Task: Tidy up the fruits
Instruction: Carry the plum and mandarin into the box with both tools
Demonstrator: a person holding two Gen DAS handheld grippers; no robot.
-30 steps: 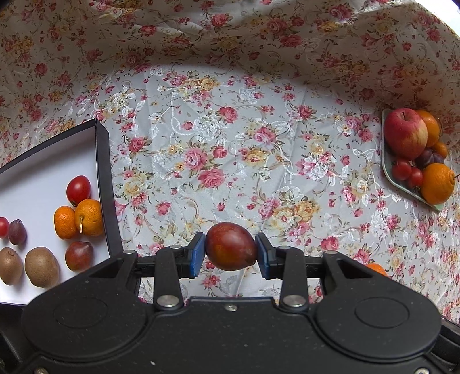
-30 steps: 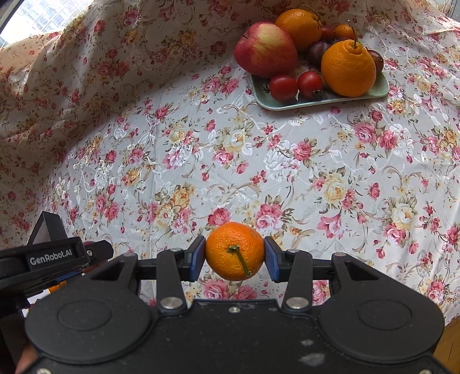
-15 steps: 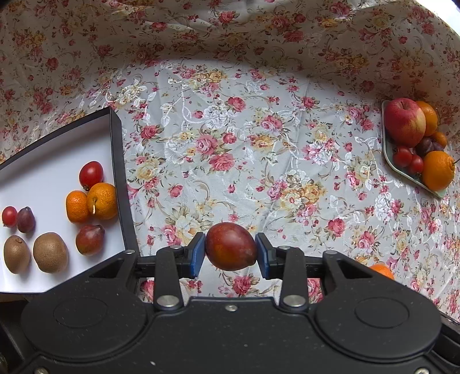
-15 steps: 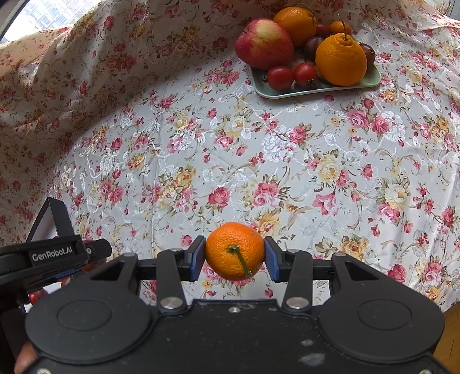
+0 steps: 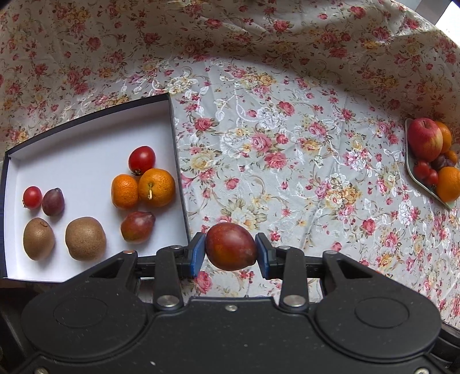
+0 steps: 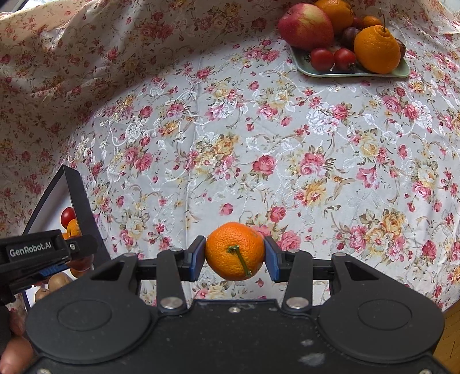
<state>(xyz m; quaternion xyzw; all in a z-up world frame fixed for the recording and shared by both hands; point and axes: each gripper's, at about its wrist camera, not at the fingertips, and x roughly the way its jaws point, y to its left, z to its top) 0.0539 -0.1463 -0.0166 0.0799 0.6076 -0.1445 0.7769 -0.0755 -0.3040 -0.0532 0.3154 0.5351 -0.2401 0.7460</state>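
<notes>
Across the flowered tablecloth [image 5: 287, 172], the biggest thing is the black-walled white box [image 5: 172, 138] at the left, where sorted fruit lies in small groups: two kiwis [image 5: 85, 238] along the near side, two small oranges [image 5: 156, 188] touching each other near the right wall, a dark red plum [image 5: 137, 226] just below them. Well apart at the far right sits the green plate [image 6: 353, 73], loaded with an apple [image 6: 305, 26], a knobbed orange [image 6: 377, 49] and cherry tomatoes [image 6: 322, 59].

The left gripper [image 5: 231, 253] pinches a dark red plum-like fruit [image 5: 231, 246] between its blue pads, hanging over the cloth just outside the box's right wall. The right gripper [image 6: 235, 256] is clamped on a small stemmed orange [image 6: 234, 255], also above the cloth, near the box corner.

To do this step well, I judge each fruit should go beside its own kind: the plum lifted clear over the wall and lowered next to the plum in the box, the orange beside the orange pair. Set each down until it rests before spreading the pads, since round fruit will roll; go one at a time so the tools do not crowd each other
</notes>
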